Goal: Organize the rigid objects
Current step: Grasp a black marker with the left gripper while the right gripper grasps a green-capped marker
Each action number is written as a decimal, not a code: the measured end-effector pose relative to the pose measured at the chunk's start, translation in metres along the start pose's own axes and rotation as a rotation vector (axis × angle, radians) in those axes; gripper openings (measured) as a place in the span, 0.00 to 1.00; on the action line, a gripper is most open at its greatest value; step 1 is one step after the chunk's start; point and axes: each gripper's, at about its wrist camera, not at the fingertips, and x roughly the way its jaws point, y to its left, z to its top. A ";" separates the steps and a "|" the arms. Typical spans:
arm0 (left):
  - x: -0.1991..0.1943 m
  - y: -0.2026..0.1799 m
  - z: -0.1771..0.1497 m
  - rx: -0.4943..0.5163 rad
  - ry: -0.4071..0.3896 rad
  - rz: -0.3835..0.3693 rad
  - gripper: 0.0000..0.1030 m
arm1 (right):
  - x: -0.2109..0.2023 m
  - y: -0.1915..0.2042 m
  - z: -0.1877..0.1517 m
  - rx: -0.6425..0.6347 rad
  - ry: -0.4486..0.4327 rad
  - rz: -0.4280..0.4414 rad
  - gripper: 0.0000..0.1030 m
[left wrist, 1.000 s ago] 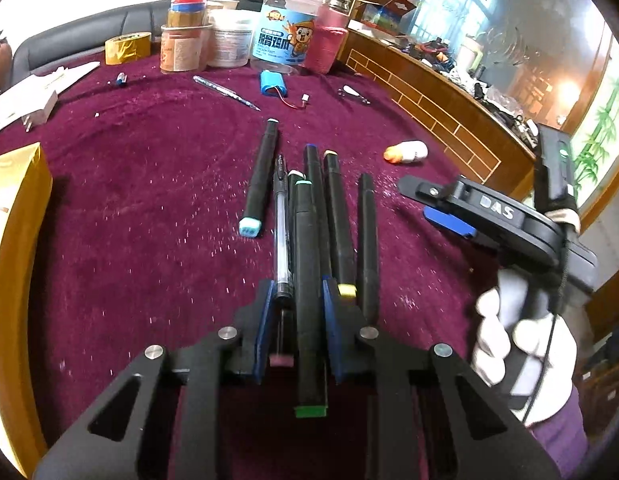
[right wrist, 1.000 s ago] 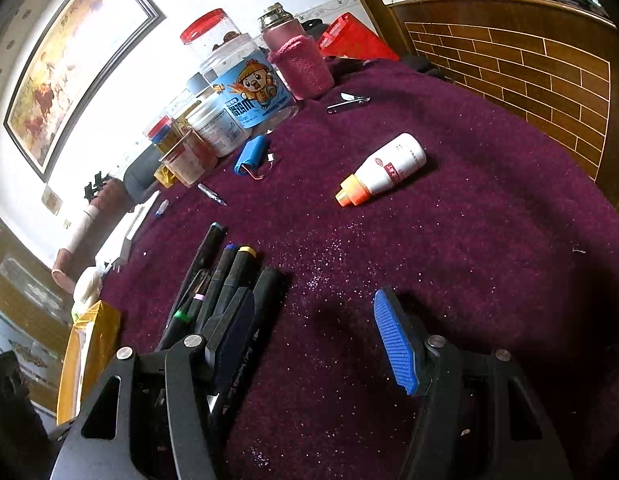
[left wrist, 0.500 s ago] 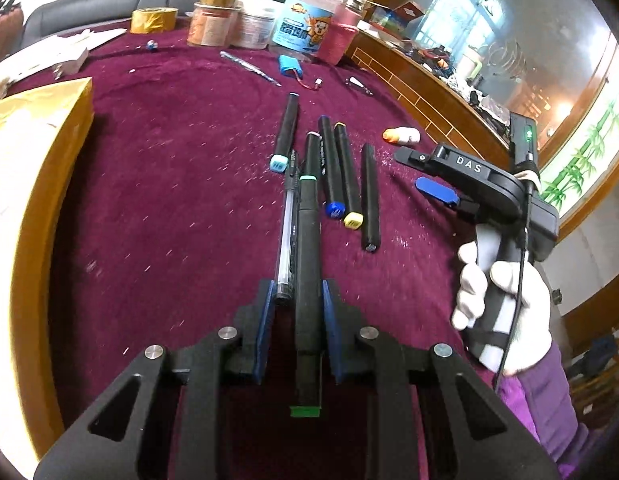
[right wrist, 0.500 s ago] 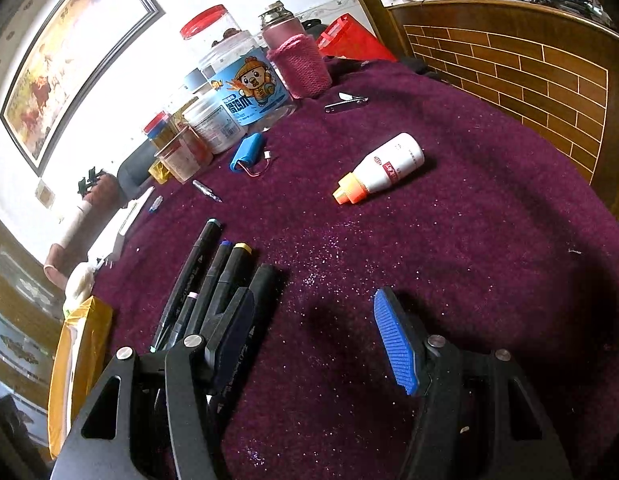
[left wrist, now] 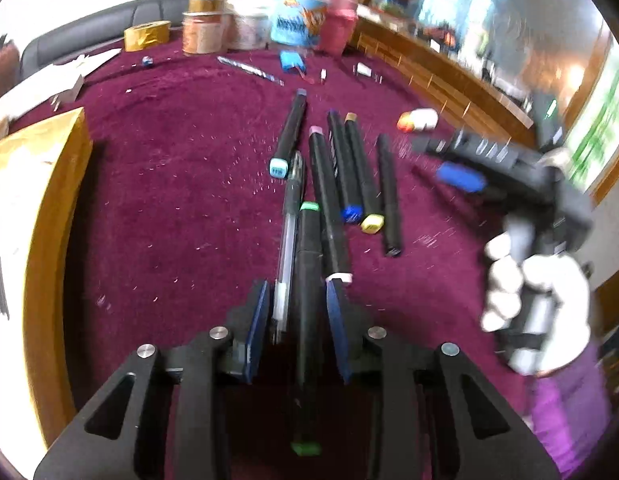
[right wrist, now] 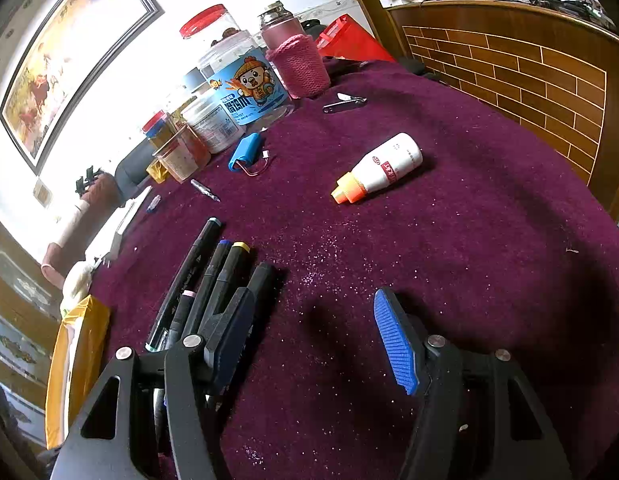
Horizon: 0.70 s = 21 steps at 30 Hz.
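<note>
My left gripper (left wrist: 295, 300) is shut on a black marker with green ends (left wrist: 307, 304) and a clear gel pen (left wrist: 287, 240), both lying along the fingers. Beyond them, several black markers (left wrist: 349, 168) lie side by side on the maroon cloth (left wrist: 169, 184); one has a light-blue cap (left wrist: 278, 168), others blue (left wrist: 351, 213) and yellow (left wrist: 372, 223) caps. My right gripper (right wrist: 313, 336) is open and empty, just right of the same markers (right wrist: 225, 268). It also shows in the left wrist view (left wrist: 457, 170), held by a white-gloved hand.
A gold box (left wrist: 41, 208) stands at the left edge. A white bottle with orange cap (right wrist: 377, 170), a blue battery pack (right wrist: 245, 152), a nail clipper (right wrist: 343, 102), a drill bit (left wrist: 249, 70), jars and a pink bottle (right wrist: 297, 58) lie farther back. A brick-pattern wooden rail (right wrist: 549, 92) borders the right.
My left gripper has drawn back toward me with the green marker and gel pen, uncovering a pink-capped marker beside them. The right gripper has stayed open and shifted slightly.
</note>
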 end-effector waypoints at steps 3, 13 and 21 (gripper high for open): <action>0.021 -0.009 0.002 0.077 0.030 0.076 0.20 | 0.000 0.000 0.000 0.002 0.000 0.002 0.56; -0.015 0.013 -0.007 -0.016 -0.025 -0.104 0.12 | 0.000 0.004 0.000 -0.024 0.016 -0.017 0.59; -0.039 0.034 -0.011 -0.109 -0.065 -0.128 0.12 | -0.043 0.093 -0.080 -0.314 0.190 0.146 0.58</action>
